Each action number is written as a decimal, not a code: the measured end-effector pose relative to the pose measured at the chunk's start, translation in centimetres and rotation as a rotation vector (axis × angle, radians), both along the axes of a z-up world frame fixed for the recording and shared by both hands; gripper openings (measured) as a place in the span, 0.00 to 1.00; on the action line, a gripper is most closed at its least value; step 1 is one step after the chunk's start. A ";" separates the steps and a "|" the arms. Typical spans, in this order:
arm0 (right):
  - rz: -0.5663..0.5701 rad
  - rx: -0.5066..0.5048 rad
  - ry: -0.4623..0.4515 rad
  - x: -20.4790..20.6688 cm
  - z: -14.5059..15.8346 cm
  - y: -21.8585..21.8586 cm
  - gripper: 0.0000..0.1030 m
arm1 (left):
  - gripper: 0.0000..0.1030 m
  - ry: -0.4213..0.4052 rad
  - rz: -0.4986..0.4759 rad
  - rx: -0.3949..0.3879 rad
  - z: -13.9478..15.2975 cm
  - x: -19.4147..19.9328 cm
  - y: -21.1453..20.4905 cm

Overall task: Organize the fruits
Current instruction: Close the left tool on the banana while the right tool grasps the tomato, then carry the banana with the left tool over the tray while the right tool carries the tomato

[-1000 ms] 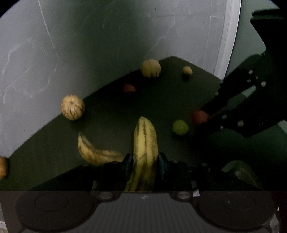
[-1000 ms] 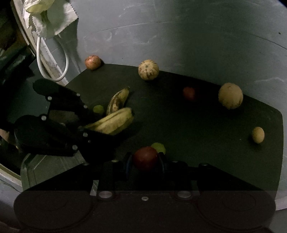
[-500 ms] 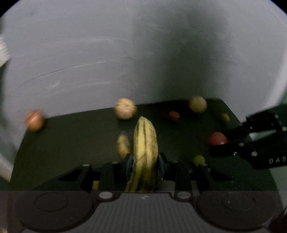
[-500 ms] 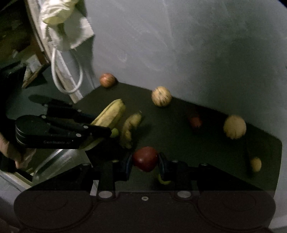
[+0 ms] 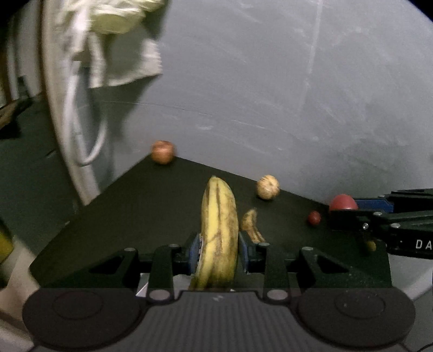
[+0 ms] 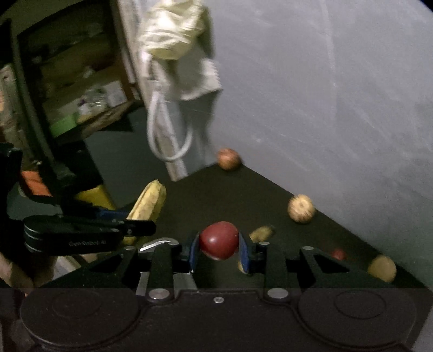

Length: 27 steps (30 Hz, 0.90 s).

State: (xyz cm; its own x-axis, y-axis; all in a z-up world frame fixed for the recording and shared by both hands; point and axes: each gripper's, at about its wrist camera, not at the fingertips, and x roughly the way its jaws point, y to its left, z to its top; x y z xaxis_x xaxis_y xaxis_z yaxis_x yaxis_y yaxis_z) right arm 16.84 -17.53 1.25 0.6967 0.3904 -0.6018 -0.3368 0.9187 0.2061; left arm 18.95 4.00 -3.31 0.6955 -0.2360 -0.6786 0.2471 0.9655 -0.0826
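Both grippers have risen since a second ago, and each view now takes in the pale cloth bundle [image 5: 113, 16] and the white cable loop [image 5: 89, 140] hanging at the upper left, which the left wrist view did not show before.

Left wrist view, left to right: a reddish-brown apple [image 5: 162, 151] sits at the far corner of the dark mat [image 5: 130, 211]. At lower centre the left gripper [image 5: 219, 251] is clenched on a spotted yellow banana [image 5: 219, 232], which stands upright between its blue pads. Just right of it a second banana [image 5: 251, 224] lies on the mat, with a striped round melon [image 5: 268, 186] behind it near the grey wall. A small red fruit [image 5: 314, 218] lies further right.

Right wrist view: the left gripper and its banana enter from the left edge. At lower centre the right gripper [image 6: 218, 250] grasps a red apple [image 6: 219, 239]. A tan round fruit [image 6: 382, 268] sits at the lower right.
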 end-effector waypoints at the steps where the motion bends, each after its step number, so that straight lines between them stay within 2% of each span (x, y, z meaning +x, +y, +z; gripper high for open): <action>1: 0.023 0.003 -0.009 -0.1 0.4 0.4 0.31 | 0.32 -0.003 0.031 -0.002 0.4 -0.6 0.5; 6: 0.123 0.017 -0.039 -0.7 1.7 2.1 0.31 | 0.32 -0.017 0.158 0.000 1.6 -3.7 2.3; 15: 0.287 0.045 -0.082 -2.1 3.7 5.0 0.31 | 0.32 -0.039 0.317 -0.010 3.1 -7.9 3.9; 27: 0.406 0.066 -0.115 -3.2 5.5 7.1 0.31 | 0.32 -0.068 0.441 -0.017 4.3 -12.1 5.0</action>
